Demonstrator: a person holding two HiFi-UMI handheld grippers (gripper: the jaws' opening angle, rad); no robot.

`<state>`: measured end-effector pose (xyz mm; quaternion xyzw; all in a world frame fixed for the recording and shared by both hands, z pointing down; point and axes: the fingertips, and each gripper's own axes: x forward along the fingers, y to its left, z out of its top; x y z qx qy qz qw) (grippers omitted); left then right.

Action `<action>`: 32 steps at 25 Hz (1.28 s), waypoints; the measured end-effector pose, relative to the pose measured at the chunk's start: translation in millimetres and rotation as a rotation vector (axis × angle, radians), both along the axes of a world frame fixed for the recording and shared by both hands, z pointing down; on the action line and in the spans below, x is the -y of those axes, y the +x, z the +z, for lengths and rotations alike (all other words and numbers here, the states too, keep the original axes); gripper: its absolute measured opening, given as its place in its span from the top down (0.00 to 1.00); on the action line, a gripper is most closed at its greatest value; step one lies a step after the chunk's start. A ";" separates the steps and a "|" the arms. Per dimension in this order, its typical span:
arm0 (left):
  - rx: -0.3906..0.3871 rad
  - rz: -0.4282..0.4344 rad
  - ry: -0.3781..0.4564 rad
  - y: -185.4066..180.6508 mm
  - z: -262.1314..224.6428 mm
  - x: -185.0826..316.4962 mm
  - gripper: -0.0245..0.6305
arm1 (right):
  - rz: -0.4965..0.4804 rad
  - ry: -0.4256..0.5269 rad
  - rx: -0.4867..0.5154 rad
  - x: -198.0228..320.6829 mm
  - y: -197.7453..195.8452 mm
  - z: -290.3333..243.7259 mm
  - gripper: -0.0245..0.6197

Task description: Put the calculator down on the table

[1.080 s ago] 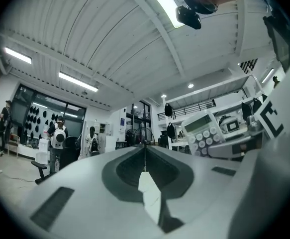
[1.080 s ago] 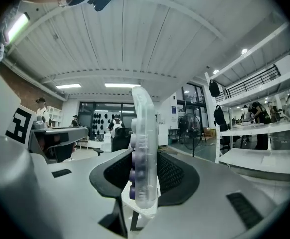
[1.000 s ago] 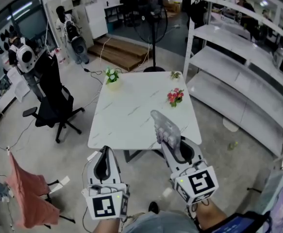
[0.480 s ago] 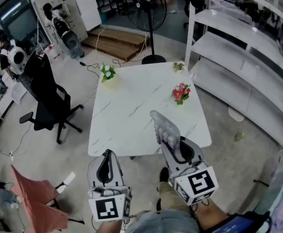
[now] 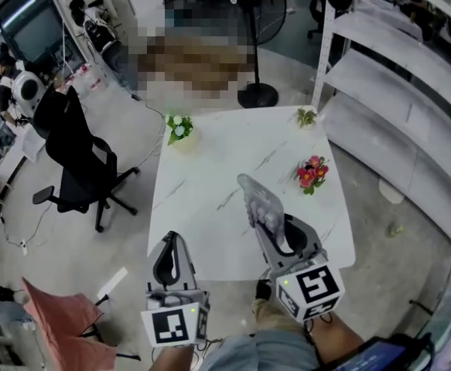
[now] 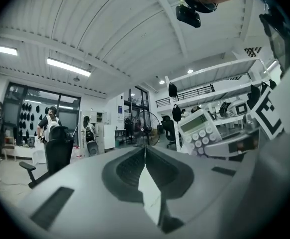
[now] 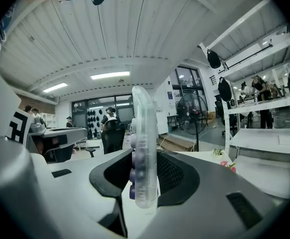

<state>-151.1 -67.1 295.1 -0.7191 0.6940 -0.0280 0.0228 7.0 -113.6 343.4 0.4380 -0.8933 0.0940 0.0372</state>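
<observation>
your right tongs [image 5: 267, 224] are pinching the calculator [image 5: 256, 199] by its lower end, one pad on the key face and one on the back. it stands on edge and juts up and away from you. in the right gripper view it is a clear-cased slab seen edge-on, with its purple keys turned to the left of the frame. in the head view it shows just below the middle of the frame, over the near half of the white marbled tabletop [image 5: 202, 172]. it is not lying there yet, and how high it hangs can't be told. your left tongs [image 5: 170, 238], at the lower left by the tabletop's near edge, are pressed together with nothing between them.

a pot of red flowers [image 5: 312, 173] stands to the right of the calculator, near but apart. a pot of white flowers [image 5: 179, 125] sits at the far left corner and a small green plant [image 5: 306, 117] at the far right. a black chair [image 5: 78, 157] stands on the floor at the left of the frame.

the likely trouble is the pose. if you let go while it is on edge, it will probably topple and clatter, or skid on the smooth top. because it is held only by one end, a knock on the tabletop could twist it in the pads. set too close to the near edge, it may slide off. a swing to the right could clip the red flowers.
</observation>
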 end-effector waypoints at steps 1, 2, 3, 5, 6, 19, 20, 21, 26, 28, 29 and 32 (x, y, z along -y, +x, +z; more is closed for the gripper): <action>0.002 0.003 0.006 -0.1 -3.8 15.6 0.94 | -0.009 -0.001 0.003 13.8 -4.4 -0.9 0.73; 0.000 0.008 0.015 0.1 -8.6 30.0 0.94 | -0.019 0.000 0.004 26.8 -8.8 -2.8 0.73; -0.006 0.013 0.030 0.0 -13.9 42.8 0.94 | -0.030 0.005 0.006 38.8 -13.4 -5.9 0.73; -0.011 0.014 0.045 -3.9 -21.5 62.8 0.94 | -0.043 0.023 0.011 60.5 -21.6 -16.0 0.73; -0.005 0.002 0.039 -8.8 -23.4 70.4 0.94 | -0.045 0.032 0.013 70.4 -24.8 -21.7 0.73; 0.004 -0.067 0.091 -68.6 -48.6 143.9 0.94 | -0.054 0.070 -0.013 153.5 -62.9 -43.4 0.73; -0.001 -0.065 0.087 -72.1 -46.7 148.5 0.94 | -0.054 0.056 -0.019 157.2 -66.5 -38.2 0.73; -0.005 -0.062 0.082 -75.8 -44.6 153.2 0.94 | -0.054 0.042 -0.024 160.7 -70.6 -32.4 0.73; -0.023 -0.050 0.019 -93.1 -17.0 171.6 0.94 | -0.046 -0.037 -0.057 175.9 -89.5 6.6 0.73; -0.034 -0.052 -0.011 -100.2 -3.9 176.5 0.94 | -0.043 -0.073 -0.075 179.8 -95.3 25.4 0.73; -0.039 -0.052 -0.023 -102.7 2.1 179.0 0.94 | -0.042 -0.091 -0.082 181.7 -97.6 34.4 0.73; -0.046 -0.050 -0.059 -107.0 16.3 186.4 0.94 | -0.034 -0.142 -0.105 186.3 -102.1 58.9 0.73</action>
